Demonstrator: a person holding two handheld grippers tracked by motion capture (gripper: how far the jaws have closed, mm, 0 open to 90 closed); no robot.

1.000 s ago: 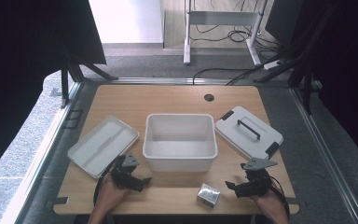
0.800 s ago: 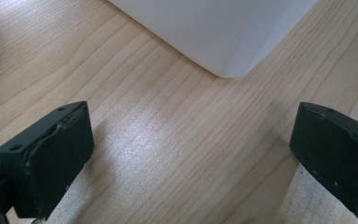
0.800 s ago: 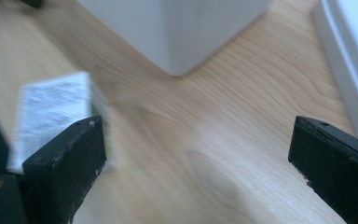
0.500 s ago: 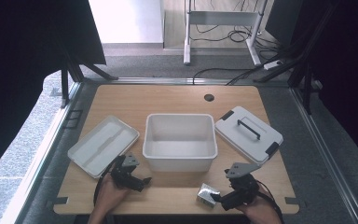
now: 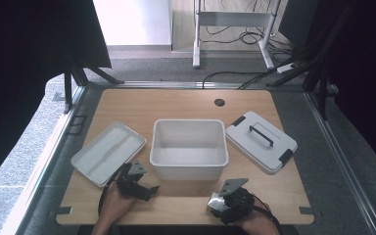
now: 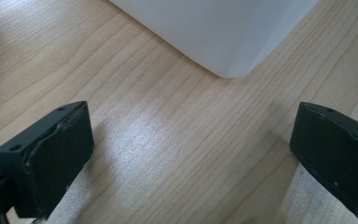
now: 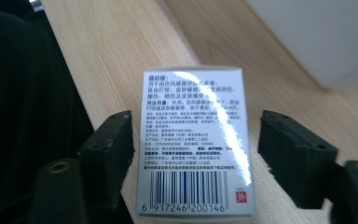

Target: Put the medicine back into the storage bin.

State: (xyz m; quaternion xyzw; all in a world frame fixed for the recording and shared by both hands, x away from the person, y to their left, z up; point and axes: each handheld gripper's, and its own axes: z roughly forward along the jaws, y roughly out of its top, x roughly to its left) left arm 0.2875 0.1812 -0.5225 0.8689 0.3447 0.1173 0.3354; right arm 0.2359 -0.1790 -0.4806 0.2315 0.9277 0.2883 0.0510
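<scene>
At the table's (image 5: 186, 105) near edge, the right gripper (image 7: 193, 140) straddles a small glossy box (image 7: 193, 140), jaws just closing, not yet touching. Light, stiff, likely slick: grip its long sides. The left gripper (image 6: 191, 154) stands spread, empty.

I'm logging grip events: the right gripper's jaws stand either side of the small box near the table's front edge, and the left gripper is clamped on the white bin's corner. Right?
Only the last part is wrong. The left gripper is open with just bare table between its jaws; the white bin lies ahead, untouched, as the left gripper view shows. The right gripper does straddle the small box, its jaws having just been closing.
</scene>
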